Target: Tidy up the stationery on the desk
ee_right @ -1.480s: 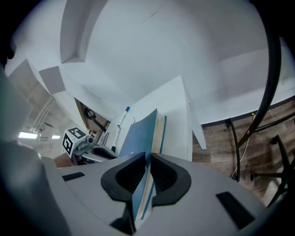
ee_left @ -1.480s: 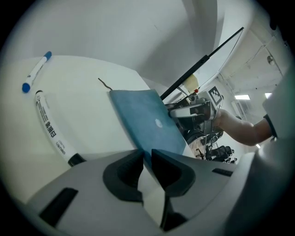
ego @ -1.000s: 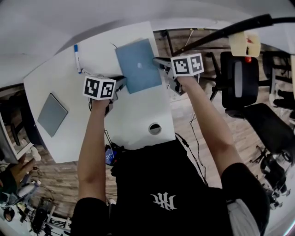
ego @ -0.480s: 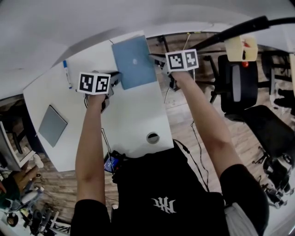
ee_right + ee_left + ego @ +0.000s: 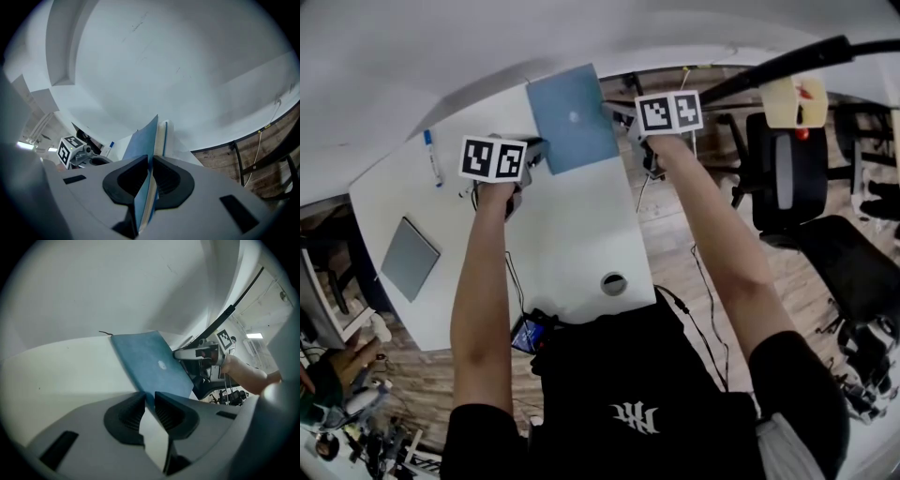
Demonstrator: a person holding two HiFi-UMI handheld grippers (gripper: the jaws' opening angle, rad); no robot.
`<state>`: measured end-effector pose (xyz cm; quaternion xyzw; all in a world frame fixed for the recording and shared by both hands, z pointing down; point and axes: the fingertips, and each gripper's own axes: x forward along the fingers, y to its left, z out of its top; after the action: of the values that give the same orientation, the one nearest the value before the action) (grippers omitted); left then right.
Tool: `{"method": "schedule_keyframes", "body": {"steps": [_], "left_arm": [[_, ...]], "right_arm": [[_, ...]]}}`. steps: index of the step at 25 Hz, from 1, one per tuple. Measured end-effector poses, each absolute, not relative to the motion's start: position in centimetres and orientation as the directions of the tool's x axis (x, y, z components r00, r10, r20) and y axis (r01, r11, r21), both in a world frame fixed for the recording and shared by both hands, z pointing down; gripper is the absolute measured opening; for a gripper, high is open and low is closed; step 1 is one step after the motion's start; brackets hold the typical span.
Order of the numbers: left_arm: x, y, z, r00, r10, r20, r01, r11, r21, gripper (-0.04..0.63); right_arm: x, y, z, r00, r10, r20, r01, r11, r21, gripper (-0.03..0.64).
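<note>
Left gripper (image 5: pixel 534 156) and right gripper (image 5: pixel 620 115) hold 1 blue notebook (image 5: pixel 573 117)

shirt (image 5: pixel 675 375): black, white logo | left gripper (image 5: pixel 149 398), right gripper (image 5: pixel 151 160): grey, black ribbed jaws

One blue notebook (image 5: pixel 574 119) at upper centre, one grey notebook (image 5: pixel 410 259) at left, one marker (image 5: pixel 432 157) at upper left, one desk (image 5: pixel 572 234).

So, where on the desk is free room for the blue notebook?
Bare desk lies between the grey notebook, the marker and the cable hole. The far corner is crowded: left gripper and right gripper both hold the blue notebook there.
</note>
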<state>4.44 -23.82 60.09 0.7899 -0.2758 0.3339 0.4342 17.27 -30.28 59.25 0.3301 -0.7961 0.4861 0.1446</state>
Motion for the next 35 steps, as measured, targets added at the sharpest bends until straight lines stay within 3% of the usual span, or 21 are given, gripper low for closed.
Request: {"method": "schedule_keyframes", "body": {"steps": [15, 17, 20, 27, 35], "left_arm": [[4.3, -24.2, 60.1, 0.623, -0.19, 0.759, -0.738, -0.466, 0.489, 0.072], [4.0, -24.0, 59.9, 0.621, -0.207, 0.756, -0.744, -0.459, 0.486, 0.098], [3.2, -23.0, 59.3, 0.594, -0.241, 0.767, -0.765, -0.465, 0.446, 0.132], [1.6, -16.0, 54.9, 0.599, -0.361, 0.715, -0.763, -0.526, 0.375, 0.13], [-6.3, -7.5, 47.7, 0.606, -0.546, 0.578, -0.794, -0.459, 0.399, 0.046]], "right_arm": [[17.3, -30.7, 60.3, -0.72, -0.421, 0.552, -0.682, 0.286, -0.673, 0.06], [17.5, -30.7, 60.0, -0.713, -0.434, 0.55, -0.69, 0.302, -0.658, 0.064], [19.1, -30.2, 58.6, -0.691, -0.485, 0.537, -0.711, 0.322, -0.625, 0.124], [19.7, -24.7, 51.7, -0.743, -0.517, 0.424, -0.663, 0.486, -0.57, 0.132], [11.7, -15.6, 43.0, -0.901, -0.358, 0.243, -0.433, 0.726, -0.535, 0.115]]}}
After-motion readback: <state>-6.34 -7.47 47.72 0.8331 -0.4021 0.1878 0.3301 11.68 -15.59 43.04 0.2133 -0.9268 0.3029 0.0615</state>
